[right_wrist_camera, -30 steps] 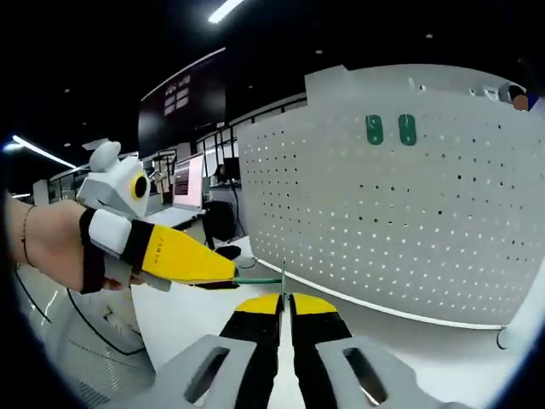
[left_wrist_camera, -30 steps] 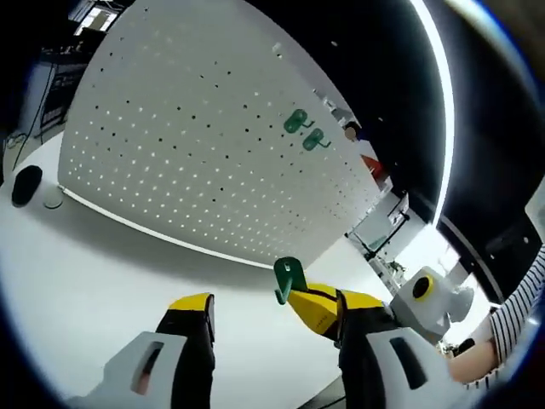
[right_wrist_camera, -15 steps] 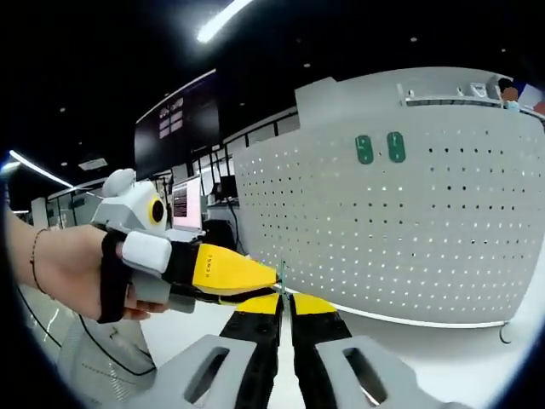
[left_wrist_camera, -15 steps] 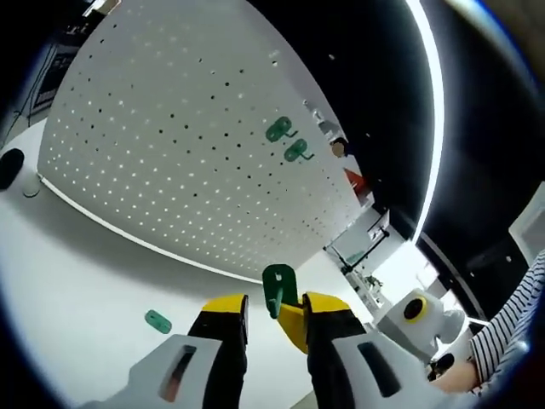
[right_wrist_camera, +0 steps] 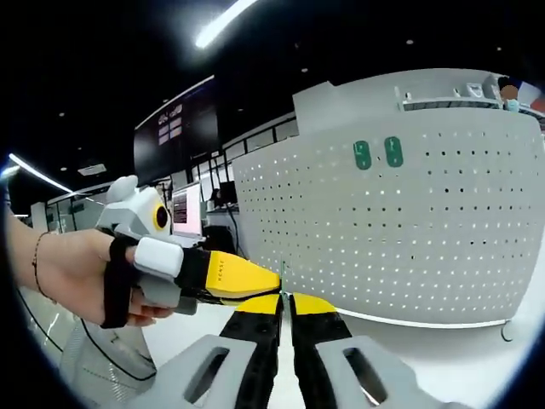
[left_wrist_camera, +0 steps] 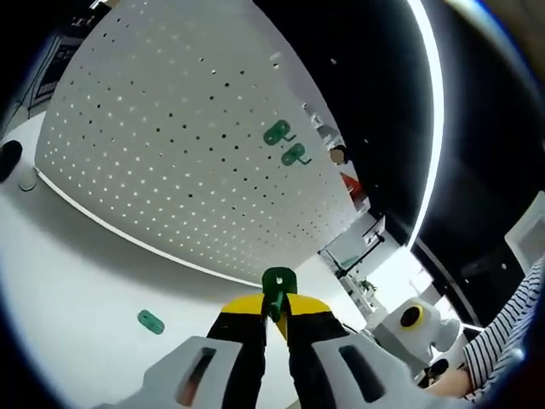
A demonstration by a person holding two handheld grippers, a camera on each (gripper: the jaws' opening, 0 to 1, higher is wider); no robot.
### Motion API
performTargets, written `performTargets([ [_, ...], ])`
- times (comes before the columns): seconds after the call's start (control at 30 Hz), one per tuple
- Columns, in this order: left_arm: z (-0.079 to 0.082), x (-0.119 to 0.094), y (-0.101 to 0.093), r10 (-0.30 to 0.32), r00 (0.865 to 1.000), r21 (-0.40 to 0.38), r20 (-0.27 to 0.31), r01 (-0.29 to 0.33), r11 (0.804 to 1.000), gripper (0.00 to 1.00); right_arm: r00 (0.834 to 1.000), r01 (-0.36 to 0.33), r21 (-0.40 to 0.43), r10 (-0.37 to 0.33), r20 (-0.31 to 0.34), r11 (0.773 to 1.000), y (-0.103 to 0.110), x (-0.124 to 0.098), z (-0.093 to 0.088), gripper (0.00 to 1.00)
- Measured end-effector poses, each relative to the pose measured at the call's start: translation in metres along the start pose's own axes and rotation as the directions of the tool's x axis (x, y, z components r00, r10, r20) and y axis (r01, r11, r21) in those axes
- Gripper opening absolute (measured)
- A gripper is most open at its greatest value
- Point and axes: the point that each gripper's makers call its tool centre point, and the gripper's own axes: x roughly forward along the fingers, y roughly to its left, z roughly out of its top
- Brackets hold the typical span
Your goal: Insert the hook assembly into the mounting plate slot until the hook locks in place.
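A small green hook (left_wrist_camera: pixel 277 284) stands up between the yellow tips of my left gripper (left_wrist_camera: pixel 275 305), which is shut on it. In the right gripper view the same hook (right_wrist_camera: pixel 283 271) shows edge-on as a thin green sliver above my right gripper (right_wrist_camera: pixel 285 298), whose jaws are pressed together on it. The left gripper (right_wrist_camera: pixel 271 281) reaches in from the left there, held by a hand (right_wrist_camera: pixel 68 273). Behind stands a white pegboard (left_wrist_camera: pixel 170 145) carrying two green hooks (left_wrist_camera: pixel 285 143), also visible as two green hooks (right_wrist_camera: pixel 377 153). A small flat green piece (left_wrist_camera: pixel 151 321) lies on the table.
The white table (left_wrist_camera: pixel 77 264) runs along the foot of the pegboard (right_wrist_camera: pixel 409 230). A dark round object (left_wrist_camera: pixel 8 158) sits at its far left end. Desks with monitors (right_wrist_camera: pixel 187 200) stand behind, and a striped sleeve (left_wrist_camera: pixel 511 328) shows at the lower right.
My left jaws, wide open a second ago, have closed onto the hook that the right gripper holds. The right jaws stayed pressed together. The left gripper has come closer in the right gripper view.
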Motion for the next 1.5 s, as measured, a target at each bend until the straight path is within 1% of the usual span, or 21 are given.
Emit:
performTargets([
  [0.13,0.001,0.001,-0.002,-0.012,1.000,-0.021,0.009,0.012,1.000,0.05,1.000,0.000,0.001,0.000,0.007,1.000,0.000,0.000,0.001,0.01],
  [0.23,0.004,0.000,-0.004,-0.032,0.999,-0.025,0.020,0.033,0.999,0.04,1.000,-0.004,0.010,0.004,0.021,1.000,0.001,-0.001,0.003,0.01],
  [0.37,0.005,-0.001,-0.006,-0.036,0.999,-0.021,0.028,0.037,0.999,0.03,1.000,-0.003,0.008,0.003,0.027,1.000,0.001,-0.002,0.005,0.01],
  [0.57,0.006,-0.001,-0.006,-0.024,0.999,0.018,0.023,0.024,1.000,0.02,1.000,-0.002,0.002,0.002,0.023,1.000,0.001,-0.001,0.006,0.02],
  [0.63,0.006,-0.001,-0.005,-0.015,1.000,0.030,0.020,0.014,0.999,0.01,1.000,-0.002,-0.001,0.002,0.014,1.000,0.001,-0.001,0.006,0.02],
  [0.7,0.006,-0.001,-0.004,0.004,1.000,0.054,0.018,-0.005,0.999,0.01,1.000,-0.003,-0.003,0.003,0.003,1.000,0.001,0.000,0.006,0.03],
  [0.77,0.008,-0.001,0.000,0.036,0.999,0.111,0.016,-0.038,0.993,0.01,1.000,-0.008,-0.001,0.008,0.006,1.000,0.000,-0.001,0.008,0.03],
  [0.8,0.008,-0.001,-0.001,0.041,0.999,0.123,0.013,-0.042,0.992,0.01,1.000,-0.008,-0.001,0.008,0.005,1.000,0.000,-0.001,0.009,0.05],
  [0.83,0.009,0.000,-0.001,0.046,0.999,0.137,0.016,-0.048,0.989,0.01,1.000,0.007,-0.001,-0.007,-0.007,1.000,-0.003,-0.002,0.009,0.11],
  [0.87,0.011,-0.001,0.000,0.055,0.998,0.146,0.022,-0.057,0.988,0.01,1.000,0.019,-0.003,-0.019,-0.008,1.000,-0.005,-0.003,0.010,0.14],
  [0.93,0.014,0.000,0.002,0.075,0.997,0.175,0.027,-0.078,0.981,0.01,1.000,0.024,-0.006,-0.024,0.000,1.000,-0.007,-0.005,0.014,0.17],
  [1.0,0.016,0.000,0.003,0.093,0.995,0.207,0.031,-0.097,0.973,0.01,0.999,0.040,-0.036,-0.041,-0.014,0.999,-0.010,-0.007,0.015,0.22],
  [1.07,0.019,0.000,0.002,0.106,0.994,0.238,0.039,-0.112,0.965,0.01,0.998,0.059,-0.045,-0.060,-0.018,0.997,-0.013,-0.009,0.016,0.31],
  [1.1,0.021,-0.001,0.002,0.122,0.991,0.259,0.047,-0.130,0.957,0.01,0.998,0.064,-0.049,-0.065,-0.019,0.997,-0.014,-0.010,0.016,0.34],
  [1.13,0.021,-0.001,0.002,0.125,0.991,0.265,0.046,-0.133,0.955,0.01,0.997,0.070,-0.054,-0.071,-0.022,0.996,-0.015,-0.011,0.016,0.37],
  [1.2,0.023,0.000,0.002,0.140,0.989,0.294,0.055,-0.150,0.944,0.01,0.996,0.079,-0.078,-0.082,-0.034,0.994,-0.017,-0.013,0.014,0.38],
  [1.27,0.025,-0.001,0.003,0.158,0.985,0.320,0.065,-0.170,0.932,0.01,0.994,0.092,-0.109,-0.097,-0.043,0.990,-0.019,-0.016,0.013,0.43],
  [1.33,0.027,-0.001,0.004,0.168,0.983,0.329,0.070,-0.182,0.927,0.01,0.992,0.110,-0.132,-0.117,-0.048,0.985,-0.022,-0.019,0.012,0.50],
  [1.4,0.029,-0.002,0.005,0.178,0.981,0.344,0.077,-0.194,0.919,0.01,0.990,0.120,-0.145,-0.130,-0.062,0.982,-0.024,-0.022,0.009,0.54],
  [1.5,0.032,-0.002,0.009,0.206,0.975,0.388,0.087,-0.223,0.894,0.01,0.985,0.133,-0.169,-0.148,-0.083,0.977,-0.029,-0.028,0.003,0.61],
])
